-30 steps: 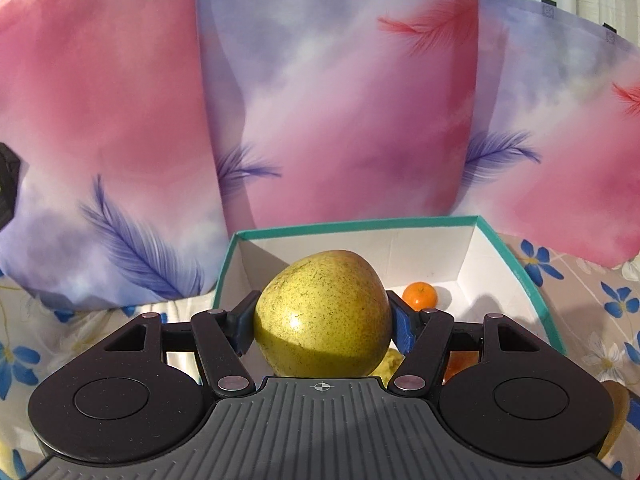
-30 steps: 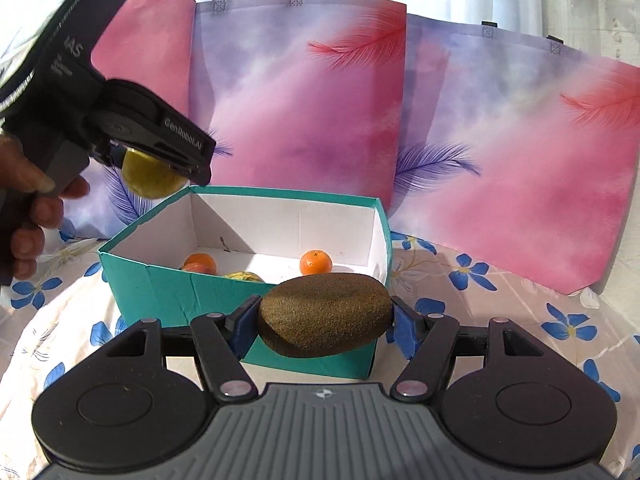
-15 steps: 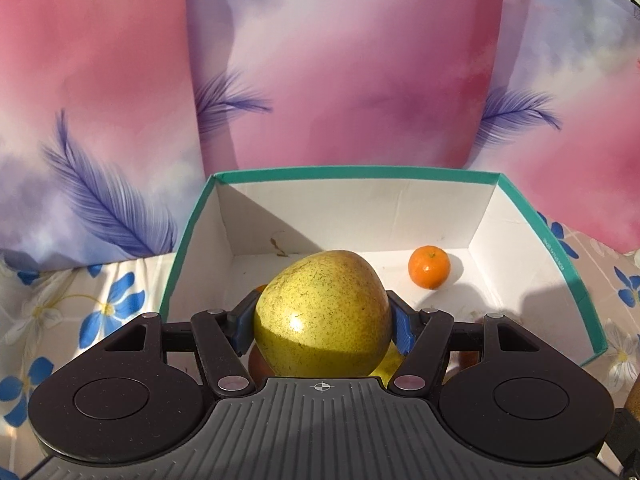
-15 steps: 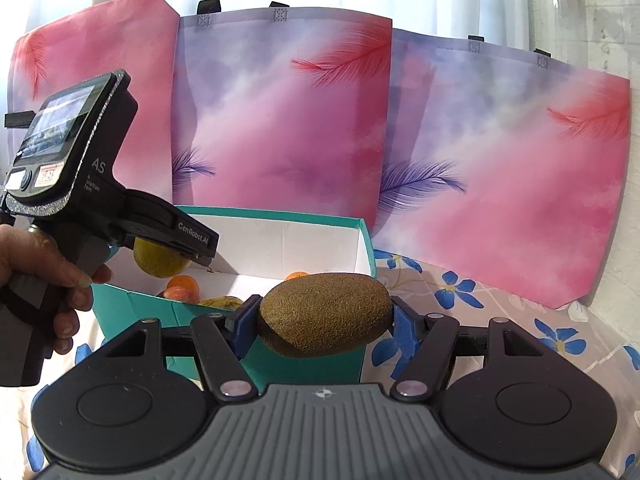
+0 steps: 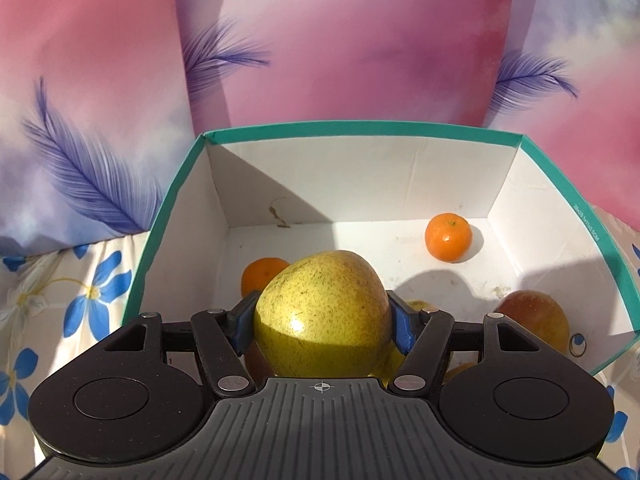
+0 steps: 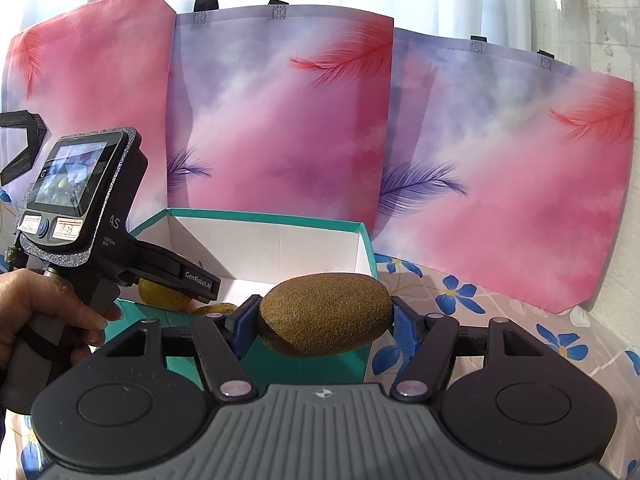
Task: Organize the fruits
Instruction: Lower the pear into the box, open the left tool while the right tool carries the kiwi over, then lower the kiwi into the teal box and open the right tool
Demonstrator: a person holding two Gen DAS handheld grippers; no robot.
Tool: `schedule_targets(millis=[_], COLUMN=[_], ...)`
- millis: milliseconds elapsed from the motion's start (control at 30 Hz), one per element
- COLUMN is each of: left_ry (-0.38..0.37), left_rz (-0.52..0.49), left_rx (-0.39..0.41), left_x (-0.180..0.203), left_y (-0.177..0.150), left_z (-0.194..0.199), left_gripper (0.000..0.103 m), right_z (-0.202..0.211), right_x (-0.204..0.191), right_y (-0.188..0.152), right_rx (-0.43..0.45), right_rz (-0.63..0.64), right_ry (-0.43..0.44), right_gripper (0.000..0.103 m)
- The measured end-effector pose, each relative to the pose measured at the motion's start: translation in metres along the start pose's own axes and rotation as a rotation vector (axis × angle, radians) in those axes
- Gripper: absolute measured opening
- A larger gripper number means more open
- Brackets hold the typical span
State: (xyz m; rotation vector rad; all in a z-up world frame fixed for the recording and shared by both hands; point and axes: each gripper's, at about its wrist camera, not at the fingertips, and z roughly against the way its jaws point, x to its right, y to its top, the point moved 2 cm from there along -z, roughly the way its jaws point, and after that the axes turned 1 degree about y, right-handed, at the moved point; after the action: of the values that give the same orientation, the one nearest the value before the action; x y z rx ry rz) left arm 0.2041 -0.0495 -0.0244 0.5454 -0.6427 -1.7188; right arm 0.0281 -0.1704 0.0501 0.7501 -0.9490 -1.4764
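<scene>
Pear (image 5: 322,312), yellow-green and speckled, clamped between the blue pads of the left hand-held gripper (image 5: 322,322), narrow end pointing forward and slightly up, long axis running ahead along the fingers. Directly below and ahead: the open teal box (image 5: 360,130), white inside. Already lying in it: a small orange (image 5: 448,238) ahead and to the right, a second orange (image 5: 260,276) just behind the pear on the left, a reddish apple (image 5: 536,316) low on the right, something yellow half hidden under the pear. Bare box floor straight ahead, between the two oranges; probably the drop spot, a short way down.

From the right wrist: kiwi (image 6: 324,314), brown and fuzzy, gripped crosswise in the right hand-held gripper (image 6: 324,326), long axis spanning pad to pad. Teal box (image 6: 280,216) ahead and slightly left, its near wall right behind the kiwi, so not yet over the opening. Left hand-held gripper (image 6: 180,286) off to the left, already dipped over the rim with the pear (image 6: 162,298) beneath it, clearly the nearer of the two. Left hand (image 6: 36,320) wrapped round its handle. Floral bench cloth (image 6: 500,320) to the right, feather-print bags (image 6: 280,120) standing behind.
</scene>
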Motion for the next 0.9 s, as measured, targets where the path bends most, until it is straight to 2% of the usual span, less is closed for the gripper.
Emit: schedule_targets(millis=[167,267,367,433,667,900], left_ry=[-0.003,-0.022,-0.002,-0.001,0.016,0.04], left_rz=[-0.008,-0.008,-0.026,-0.022,-0.003,0.036], left_rx=[-0.003,-0.01,0.024,0.039,0.059,0.067], left_x=[0.001,0.001,0.002,0.001,-0.004,-0.016], left_y=[0.0,0.0,0.0,0.002,0.005,-0.005], left_z=[-0.001,-0.001,0.006,0.013,0.029,0.051], left_gripper=[0.071,0.083,0.084,0.089,0.09,0.09], right_z=[-0.002,-0.003,-0.003,-0.004,-0.003,-0.005], right_x=[-0.001,-0.002,-0.001,-0.001,-0.001,-0.003], right_y=[0.003,0.004,0.005,0.006,0.008,0.012], right_rx=[0.009,0.015,0.017,0.018,0.029,0.037], right_rz=[0.008,0.01,0.01,0.011,0.011,0.019], right_ry=[0.002,0.0,0.0,0.0,0.003,0.012], right_gripper=[0.067,0.067,0.067,0.067,0.067,0.067])
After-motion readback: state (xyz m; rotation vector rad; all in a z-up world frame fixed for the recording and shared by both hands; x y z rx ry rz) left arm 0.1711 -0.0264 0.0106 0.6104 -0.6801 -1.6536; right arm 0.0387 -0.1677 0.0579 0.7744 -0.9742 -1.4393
